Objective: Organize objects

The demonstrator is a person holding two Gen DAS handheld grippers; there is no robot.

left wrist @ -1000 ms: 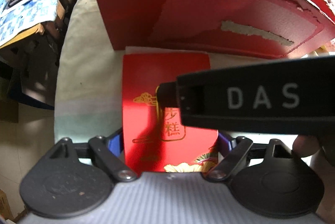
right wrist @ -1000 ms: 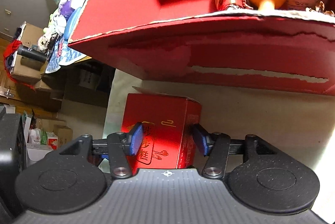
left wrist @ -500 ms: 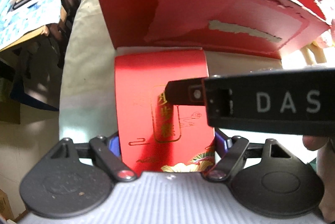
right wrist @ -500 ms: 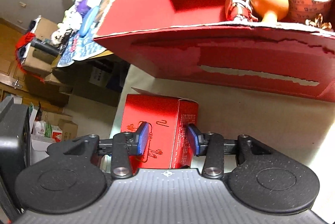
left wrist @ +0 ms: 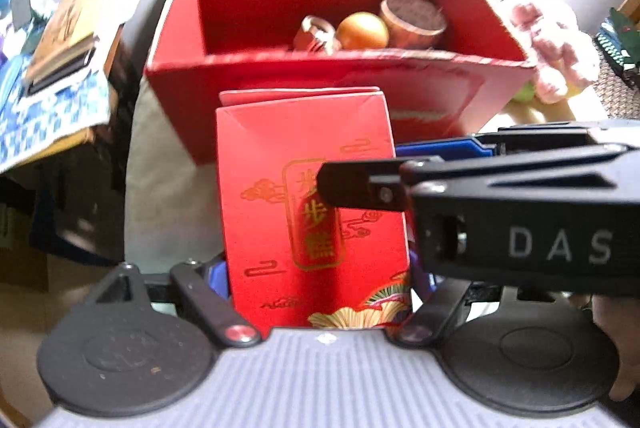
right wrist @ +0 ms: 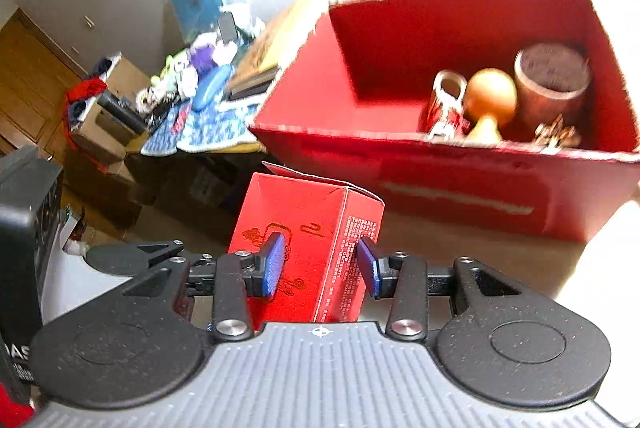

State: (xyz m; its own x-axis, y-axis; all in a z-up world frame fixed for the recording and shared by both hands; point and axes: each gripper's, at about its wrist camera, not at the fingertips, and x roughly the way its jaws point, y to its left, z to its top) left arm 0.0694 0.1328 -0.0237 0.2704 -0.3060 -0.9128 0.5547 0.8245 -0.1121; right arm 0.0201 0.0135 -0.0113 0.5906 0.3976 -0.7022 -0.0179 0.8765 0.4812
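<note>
A small red carton [left wrist: 272, 156] with gold print hangs in the air, held from two sides. My left gripper [left wrist: 318, 274] is shut on its lower end, blue pads against both narrow sides. My right gripper [right wrist: 320, 264] is shut across the carton [right wrist: 304, 228], its blue pads pressing on opposite faces. In the left wrist view one of its fingers [left wrist: 352, 188] crosses the carton's front. Behind stands a big open red box [left wrist: 360, 76], also seen as the red box [right wrist: 460, 164], holding a mug [right wrist: 448, 100], an orange wooden piece [right wrist: 490, 96] and a tape roll [right wrist: 552, 76].
A side table with a blue patterned cloth [left wrist: 52, 108] and clutter stands to the left. A pink plush toy [left wrist: 556, 48] lies right of the big box. Cardboard boxes [right wrist: 108, 116] sit on the floor at the left. The pale tabletop [right wrist: 480, 256] lies below the carton.
Both grippers have risen with the carton, so the big box's inside now shows. The right jaws closed in from wider onto the carton.
</note>
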